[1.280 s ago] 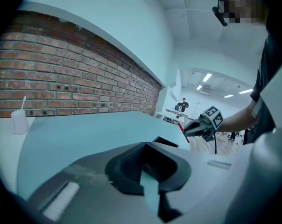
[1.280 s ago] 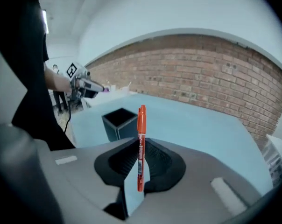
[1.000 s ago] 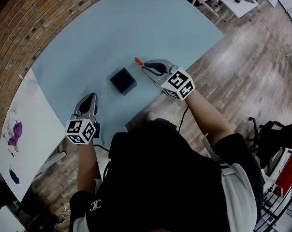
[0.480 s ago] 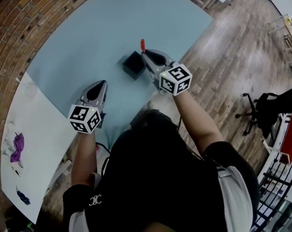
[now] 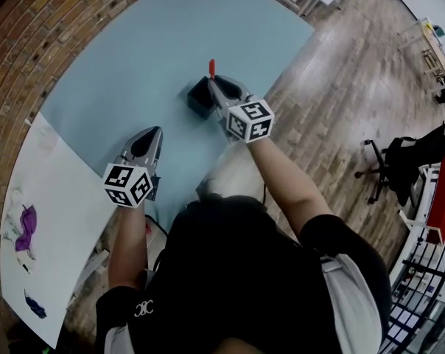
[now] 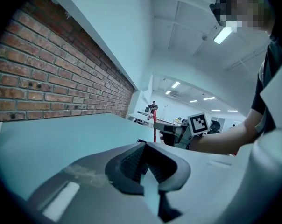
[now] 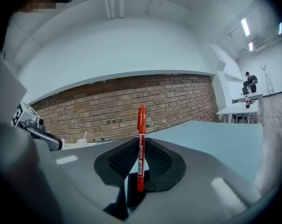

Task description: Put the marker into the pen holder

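My right gripper's [image 7: 140, 168] jaws are closing narrowly on the red marker [image 7: 141, 125], pinching it low on its barrel with the pads pressing both sides. The marker is standing upright between them, its cap pointing up clear of the jaws. From the head view, the right gripper [image 5: 216, 88] is holding the marker [image 5: 211, 67] just beside the black pen holder [image 5: 200, 99], right at its edge. I cannot tell whether the lower tip is inside the opening or only above it, since my own jaws are covering that part.

My left gripper [image 6: 145, 168] is resting low over the light blue table [image 5: 134, 65] with only a narrow slit showing between its pads and nothing in it. It [image 5: 150, 140] is sitting well apart from the holder, nearer the table's edge.

Beside the blue table, a white table [image 5: 57, 220] is carrying a purple object [image 5: 25, 226].
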